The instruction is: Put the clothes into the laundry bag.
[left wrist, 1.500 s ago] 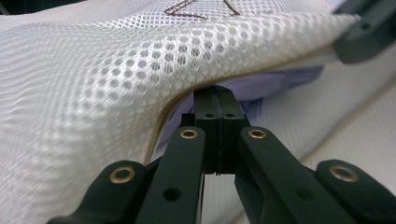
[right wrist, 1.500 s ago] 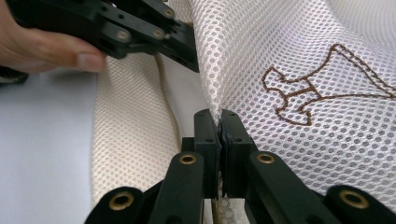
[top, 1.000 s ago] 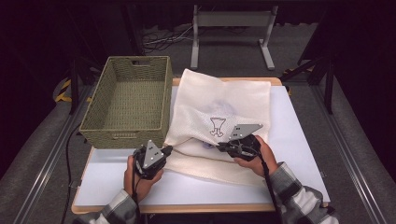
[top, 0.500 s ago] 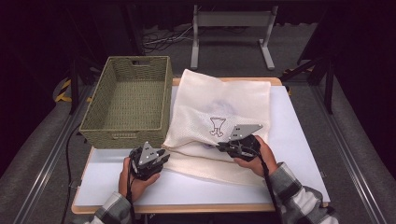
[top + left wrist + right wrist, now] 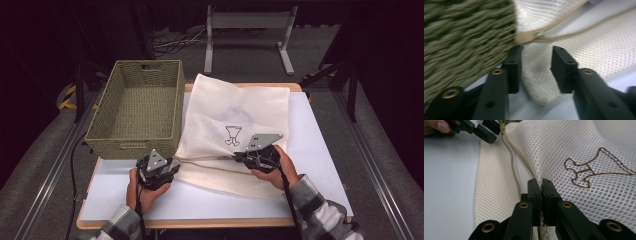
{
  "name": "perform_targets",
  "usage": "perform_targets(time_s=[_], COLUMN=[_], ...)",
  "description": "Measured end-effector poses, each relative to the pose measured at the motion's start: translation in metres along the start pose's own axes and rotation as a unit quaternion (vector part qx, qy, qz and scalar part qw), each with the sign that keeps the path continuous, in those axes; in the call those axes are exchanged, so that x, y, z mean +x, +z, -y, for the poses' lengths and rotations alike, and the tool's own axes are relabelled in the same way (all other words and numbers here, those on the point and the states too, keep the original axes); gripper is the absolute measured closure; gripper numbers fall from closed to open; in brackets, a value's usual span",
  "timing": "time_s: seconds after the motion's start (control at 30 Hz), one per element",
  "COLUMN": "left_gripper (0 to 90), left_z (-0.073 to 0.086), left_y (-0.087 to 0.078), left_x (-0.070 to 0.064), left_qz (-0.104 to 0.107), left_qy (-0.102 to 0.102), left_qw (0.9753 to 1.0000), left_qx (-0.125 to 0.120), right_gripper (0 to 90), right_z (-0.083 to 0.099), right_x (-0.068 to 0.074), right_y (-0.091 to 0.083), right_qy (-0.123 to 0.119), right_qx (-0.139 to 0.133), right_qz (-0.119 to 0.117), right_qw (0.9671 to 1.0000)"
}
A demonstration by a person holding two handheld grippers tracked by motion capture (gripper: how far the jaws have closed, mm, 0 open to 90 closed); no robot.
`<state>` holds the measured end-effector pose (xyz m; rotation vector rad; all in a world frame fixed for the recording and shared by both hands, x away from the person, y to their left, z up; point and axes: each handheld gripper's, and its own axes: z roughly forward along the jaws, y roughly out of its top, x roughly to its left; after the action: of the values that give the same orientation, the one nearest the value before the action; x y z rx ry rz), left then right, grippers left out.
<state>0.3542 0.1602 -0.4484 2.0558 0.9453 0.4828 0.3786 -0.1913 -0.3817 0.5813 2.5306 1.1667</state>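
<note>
Lying flat on the white table, just right of the woven basket: a cream mesh bag bearing a brown outline emblem, its near edge lifted slightly. Right gripper, held in the person's right hand, closed tight on the upper mesh layer near the bag's open edge; in the right gripper view the two jaws pressed together with a pinch of bag between them, just beside the emblem. Tan drawstring cord running taut between the two grippers along the bag's edge. Left gripper, in the left hand, set at the bag's near-left corner beside the basket; in the left gripper view the jaws parted widely, a folded corner of the bag lying between them but not clamped, the cord's toggle just beyond the tips, touching the basket wall.
</note>
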Motion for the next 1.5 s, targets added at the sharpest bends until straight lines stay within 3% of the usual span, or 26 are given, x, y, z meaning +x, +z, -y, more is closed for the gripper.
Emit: perform_targets(time_s=[0.07, 0.17, 0.23, 0.3, 0.4, 0.67, 0.83, 0.9, 1.1, 1.23, 1.33, 1.5], left_gripper=[59.2, 54.5, 57.1, 65.3, 82.1, 85.0, 84.9, 85.0, 83.7, 81.9, 81.6, 82.0], left_z=[0.002, 0.003, 0.002, -0.001, -0.002, 0.001, 0.008, 0.011, 0.014, 0.015, 0.015, 0.014], left_y=[-0.001, 0.004, 0.006, 0.01, 0.011, -0.005, -0.015, -0.018, -0.022, -0.022, -0.024, -0.024], left_x=[0.004, 0.005, 0.006, 0.004, 0.004, -0.003, -0.009, -0.011, -0.018, -0.016, -0.017, -0.018], left_qz=[0.006, 0.014, 0.021, 0.034, 0.036, 0.042, 0.045, 0.047, 0.048, 0.052, 0.051, 0.047], left_qy=[-0.016, -0.016, -0.013, 0.001, 0.013, 0.029, 0.049, 0.051, 0.061, 0.055, 0.057, 0.066], left_qw=[0.9999, 0.9998, 0.9996, 0.9993, 0.9991, 0.9986, 0.9976, 0.9974, 0.9968, 0.997, 0.997, 0.9967], left_qx=[-0.001, 0.007, 0.009, 0.013, 0.019, 0.013, 0.018, 0.018, 0.02, 0.015, 0.013, 0.012], right_gripper=[87.4, 87.3, 87.3, 87.2, 86.6, 81.7, 68.4, 66.9, 77.6, 75.2, 67.9, 83.6], right_z=[0.001, 0.002, 0.002, 0.003, 0.003, 0.005, 0.006, 0.008, 0.011, 0.013, 0.015, 0.017], right_x=[-0.001, -0.001, 0.0, 0.0, 0.0, -0.003, -0.002, -0.003, 0.0, 0.002, 0.003, 0.003], right_y=[-0.002, -0.003, -0.002, -0.002, -0.002, -0.001, -0.002, -0.003, -0.009, -0.016, -0.02, -0.027], right_qy=[0.002, 0.003, 0.0, 0.001, 0.003, 0.01, 0.01, 0.01, 0.002, 0.004, 0.008, 0.008], right_qx=[-0.001, -0.004, -0.003, -0.002, -0.003, -0.005, -0.004, -0.001, -0.009, -0.017, -0.027, -0.042], right_qz=[0.0, -0.001, -0.001, -0.001, 0.0, 0.002, 0.008, 0.006, -0.001, -0.002, 0.002, 0.003], right_qw=[1.0, 1.0, 1.0, 1.0, 1.0, 0.9999, 0.9999, 0.9999, 1.0, 0.9998, 0.9996, 0.9991])
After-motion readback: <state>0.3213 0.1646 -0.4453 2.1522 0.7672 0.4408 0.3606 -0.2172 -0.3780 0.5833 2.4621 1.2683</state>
